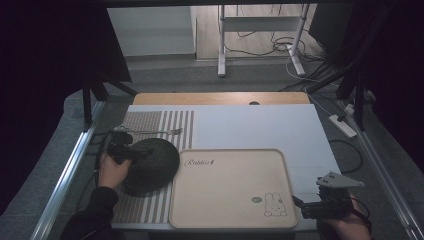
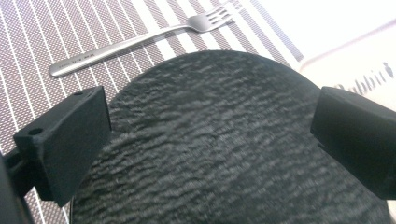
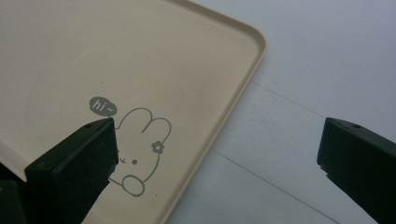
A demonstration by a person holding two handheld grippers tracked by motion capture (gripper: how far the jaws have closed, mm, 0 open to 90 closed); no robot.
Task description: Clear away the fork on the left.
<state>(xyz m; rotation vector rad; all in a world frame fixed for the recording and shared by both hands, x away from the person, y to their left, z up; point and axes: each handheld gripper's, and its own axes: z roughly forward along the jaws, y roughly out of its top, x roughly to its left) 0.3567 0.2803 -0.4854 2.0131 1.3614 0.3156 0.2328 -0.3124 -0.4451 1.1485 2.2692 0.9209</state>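
A dark round plate (image 1: 155, 160) (image 2: 224, 154) with a rippled surface lies on a striped placemat (image 1: 155, 120) (image 2: 28, 56) at the table's left. Just beyond it on the placemat is a metal fork (image 1: 150, 131) (image 2: 140, 39). My left gripper (image 1: 142, 152) (image 2: 212, 116) hovers open over the plate's left part, with nothing between its jaws. A beige tray (image 1: 225, 185) (image 3: 116, 56) with a rabbit print sits in the middle, touching the plate's right edge. At the tray's near right corner my right gripper (image 1: 300, 206) (image 3: 217, 135) stands open, one jaw over the rabbit and the other over the white sheet.
A white sheet (image 1: 260, 125) (image 3: 327, 56) covers the table right of the placemat. The wooden table edge (image 1: 220, 98) shows at the back. Metal rails (image 1: 65, 175) run along both sides. A power strip (image 1: 342, 125) and cables lie on the floor at right.
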